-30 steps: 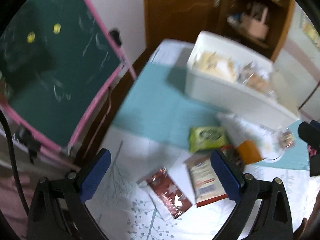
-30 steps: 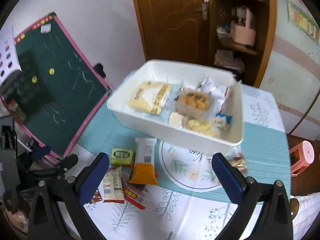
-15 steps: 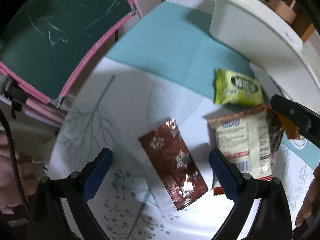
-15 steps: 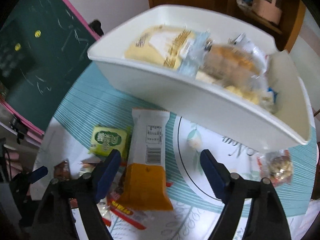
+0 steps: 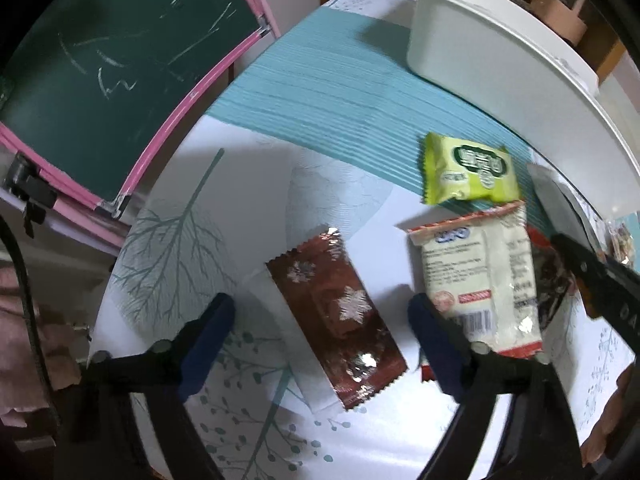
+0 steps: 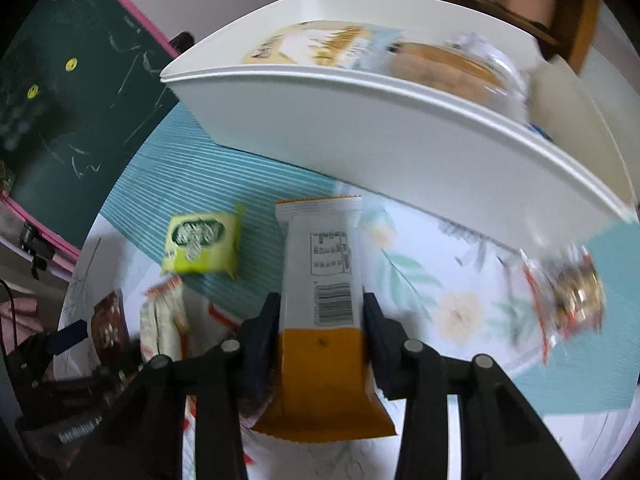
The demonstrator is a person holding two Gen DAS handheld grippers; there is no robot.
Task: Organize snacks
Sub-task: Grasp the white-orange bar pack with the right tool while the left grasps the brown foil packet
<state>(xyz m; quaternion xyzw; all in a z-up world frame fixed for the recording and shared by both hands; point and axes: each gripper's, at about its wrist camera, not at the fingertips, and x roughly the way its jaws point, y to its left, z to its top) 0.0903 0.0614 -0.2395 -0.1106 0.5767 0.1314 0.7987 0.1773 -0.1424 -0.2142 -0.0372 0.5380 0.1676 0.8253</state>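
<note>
Right wrist view shows the right gripper (image 6: pixel 320 316) pressed in on a white-and-orange snack packet (image 6: pixel 320 292), one finger against each long edge at about the line where the white part meets the orange. The orange end lies nearest the camera and the white end, with its barcode and printed label, points away toward the white bin (image 6: pixel 400 148). Left of the packet a lime-green packet (image 6: pixel 202 246) lies on the teal placemat (image 6: pixel 168 176), just beside the held packet but not touching it. Nearer and further left sits a white packet with red trim (image 6: pixel 162 320), and a blurred clear-wrapped snack (image 6: pixel 568 292) lies to the right, near the bin's front wall. The bin holds several snacks, among them a yellow-and-white pack (image 6: pixel 316 44).

From the left wrist view, the left gripper (image 5: pixel 322 330) is spread wide and holds nothing. Its fingers straddle a brown foil packet (image 5: pixel 336 316) with snowflake marks, which lies flat and diagonal on the patterned tablecloth (image 5: pixel 240 208); neither finger touches it. The right-hand finger sits at the near corner of the white packet with red trim (image 5: pixel 480 276). Beyond that lies the lime-green packet (image 5: pixel 468 170), then the bin (image 5: pixel 480 48). A green chalkboard (image 5: pixel 120 60) with a pink frame stands off the table's left edge.
</note>
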